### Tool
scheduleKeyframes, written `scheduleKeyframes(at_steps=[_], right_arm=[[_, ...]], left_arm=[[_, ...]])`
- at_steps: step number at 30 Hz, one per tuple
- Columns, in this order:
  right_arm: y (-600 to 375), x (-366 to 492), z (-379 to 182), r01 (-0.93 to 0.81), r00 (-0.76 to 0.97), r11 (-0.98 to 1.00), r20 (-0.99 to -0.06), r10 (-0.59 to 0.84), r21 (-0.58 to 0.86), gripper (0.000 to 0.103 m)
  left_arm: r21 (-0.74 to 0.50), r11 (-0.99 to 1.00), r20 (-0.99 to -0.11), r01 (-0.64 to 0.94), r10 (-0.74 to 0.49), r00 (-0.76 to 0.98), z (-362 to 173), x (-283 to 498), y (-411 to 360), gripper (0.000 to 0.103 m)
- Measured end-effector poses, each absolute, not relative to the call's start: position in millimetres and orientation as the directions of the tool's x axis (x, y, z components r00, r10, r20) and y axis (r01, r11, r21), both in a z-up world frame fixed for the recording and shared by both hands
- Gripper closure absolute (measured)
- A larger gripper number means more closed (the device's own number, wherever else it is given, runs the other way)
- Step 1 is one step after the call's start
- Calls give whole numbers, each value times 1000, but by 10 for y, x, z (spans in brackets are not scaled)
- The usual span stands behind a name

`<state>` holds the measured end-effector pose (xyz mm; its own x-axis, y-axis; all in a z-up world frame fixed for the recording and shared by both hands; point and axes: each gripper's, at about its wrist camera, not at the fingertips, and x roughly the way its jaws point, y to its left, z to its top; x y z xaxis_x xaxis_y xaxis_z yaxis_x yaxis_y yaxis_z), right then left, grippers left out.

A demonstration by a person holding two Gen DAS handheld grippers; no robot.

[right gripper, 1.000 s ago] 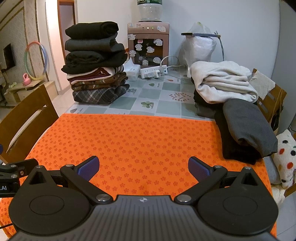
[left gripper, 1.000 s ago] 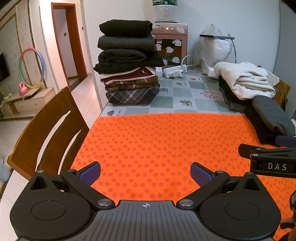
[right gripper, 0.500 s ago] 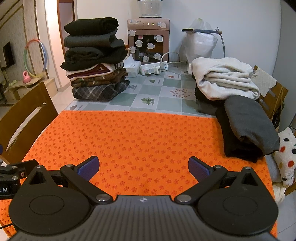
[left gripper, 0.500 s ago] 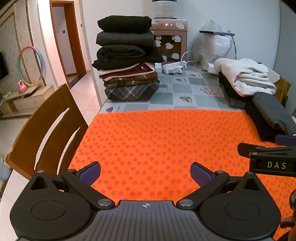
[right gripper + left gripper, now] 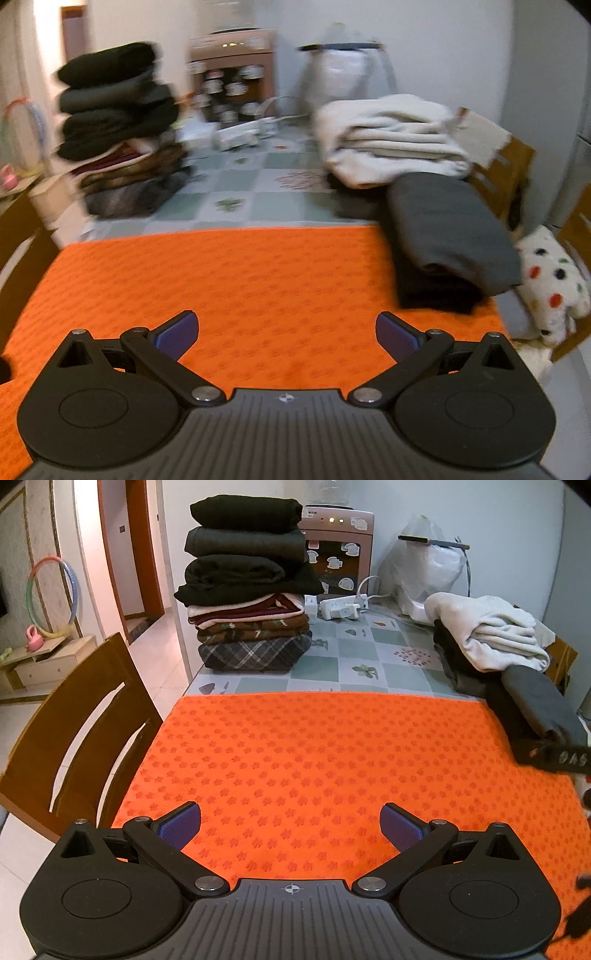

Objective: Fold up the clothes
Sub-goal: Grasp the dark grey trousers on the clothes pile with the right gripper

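A tall stack of folded clothes (image 5: 247, 587) stands at the table's far left; it also shows blurred in the right wrist view (image 5: 118, 125). An unfolded pile lies at the right: a white garment (image 5: 491, 631) (image 5: 395, 140) on dark ones, with a grey garment (image 5: 539, 705) (image 5: 450, 236) in front. An orange mat (image 5: 332, 760) (image 5: 258, 288) covers the near table. My left gripper (image 5: 291, 825) is open and empty above the mat. My right gripper (image 5: 287, 334) is open and empty, near the grey garment; part of it shows in the left wrist view (image 5: 554, 755).
A wooden chair (image 5: 77, 734) stands at the table's left edge. A water dispenser (image 5: 340, 550), a power strip (image 5: 341, 607) and a white plastic bag (image 5: 432, 568) sit at the back. A polka-dot cushion (image 5: 554, 280) and another chair (image 5: 502, 177) are at the right.
Both grippers have moved forward over the mat. The right gripper has swung toward the unfolded pile, blurring its view. Both stay open.
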<state>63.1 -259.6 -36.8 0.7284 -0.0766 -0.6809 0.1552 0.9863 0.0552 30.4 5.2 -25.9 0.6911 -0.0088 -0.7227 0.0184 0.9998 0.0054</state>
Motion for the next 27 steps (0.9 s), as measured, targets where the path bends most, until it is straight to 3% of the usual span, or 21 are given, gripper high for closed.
scheduleKeyframes(at_steps=[13,23,27], right_arm=[[-4377,1152,-681,516,664,850,-677,-318,107,0],[-5170,1528,-1058,621,618,748,-734,-283,235,1],[-5236,1637,-1132,609,621,747,-746,-240,266,14]], left_arm=[[4,998,-764,57,-34,644,-403,573,-79,0],[17,991,-805,136,-67,589,-501,675,-303,0],[18,991,-820,132,-61,569,-540,676,-314,0]])
